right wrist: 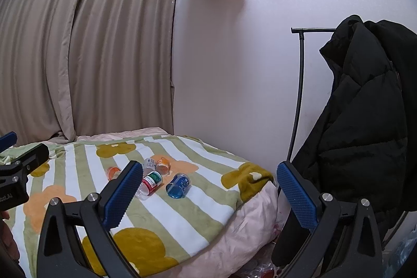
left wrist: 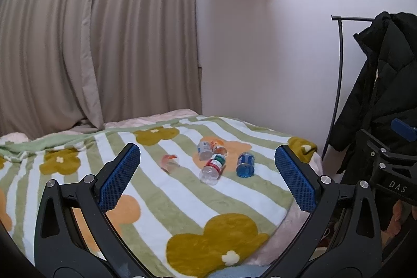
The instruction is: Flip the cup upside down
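Note:
Several small plastic cups lie on their sides on a striped flower blanket. A blue cup lies rightmost; it also shows in the right wrist view. A clear cup with a red and green label lies beside it. A clear cup and an orange cup lie behind, and another orange cup lies to the left. My left gripper is open and empty, well short of the cups. My right gripper is open and empty, off to the right of them.
The blanket covers a bed that ends at a white wall. Beige curtains hang behind. A black coat hangs on a metal rack to the right of the bed.

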